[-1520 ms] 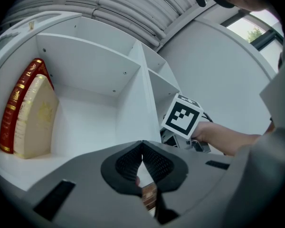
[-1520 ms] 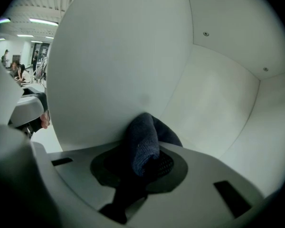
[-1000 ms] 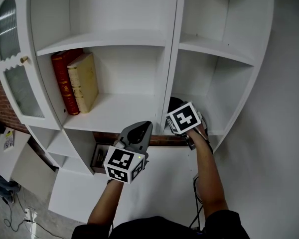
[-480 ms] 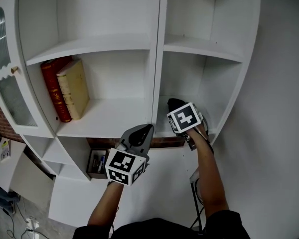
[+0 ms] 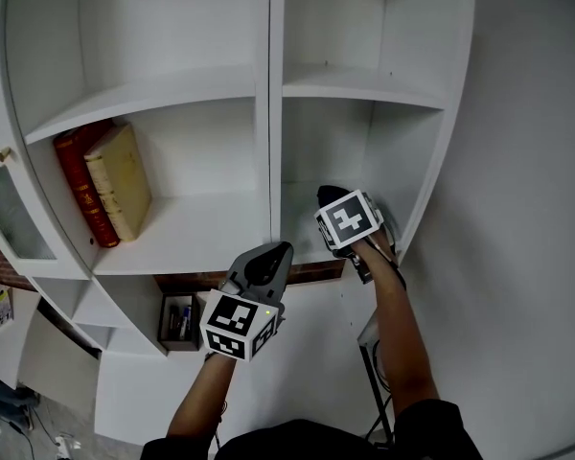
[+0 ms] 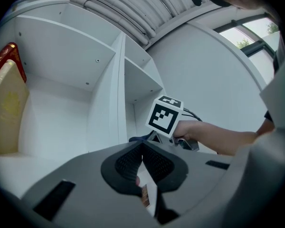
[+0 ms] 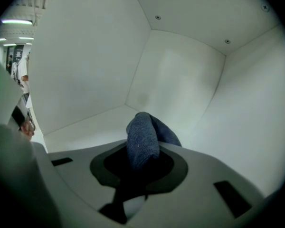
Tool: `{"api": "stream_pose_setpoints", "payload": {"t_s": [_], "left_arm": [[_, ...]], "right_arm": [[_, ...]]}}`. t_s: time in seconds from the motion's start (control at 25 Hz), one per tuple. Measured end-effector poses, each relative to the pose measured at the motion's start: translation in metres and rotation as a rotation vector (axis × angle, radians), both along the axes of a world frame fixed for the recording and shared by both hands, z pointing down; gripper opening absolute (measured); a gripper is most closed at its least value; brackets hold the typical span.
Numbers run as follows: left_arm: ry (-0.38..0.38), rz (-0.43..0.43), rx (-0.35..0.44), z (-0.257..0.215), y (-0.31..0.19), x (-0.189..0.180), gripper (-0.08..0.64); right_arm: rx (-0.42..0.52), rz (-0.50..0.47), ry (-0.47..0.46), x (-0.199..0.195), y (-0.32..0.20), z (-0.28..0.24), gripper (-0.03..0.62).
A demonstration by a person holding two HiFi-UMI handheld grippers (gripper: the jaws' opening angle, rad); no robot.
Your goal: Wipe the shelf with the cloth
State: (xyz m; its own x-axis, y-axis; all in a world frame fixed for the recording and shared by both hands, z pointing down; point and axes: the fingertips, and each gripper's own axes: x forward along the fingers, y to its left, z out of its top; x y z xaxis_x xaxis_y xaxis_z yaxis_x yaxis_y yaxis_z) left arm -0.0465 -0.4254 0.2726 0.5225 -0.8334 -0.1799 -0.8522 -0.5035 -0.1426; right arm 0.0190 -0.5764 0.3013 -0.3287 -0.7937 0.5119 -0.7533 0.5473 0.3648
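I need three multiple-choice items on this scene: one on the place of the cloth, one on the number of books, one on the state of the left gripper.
1. Where is the cloth? A) left compartment B) right compartment, in the right gripper C) floor
2. How many books are shelved? A) two B) four C) none
3. The left gripper is: A) shut on a book B) wide open C) shut, empty
Key: 1 B, its jaws clamp the dark blue cloth; 2 A, one red, one tan; 3 C, jaws meet, nothing between.
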Motion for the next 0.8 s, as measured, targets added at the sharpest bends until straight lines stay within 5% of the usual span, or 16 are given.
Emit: {"api": "stream_pose_setpoints", "payload": {"t_s": [0.8], "left_arm": [[0.003, 0.046, 0.006, -0.001, -0.005, 0.018, 0.017]], "right_arm": [[0.008, 0.110, 0.028, 0.048, -0.022, 0.000, 0.089]]}}
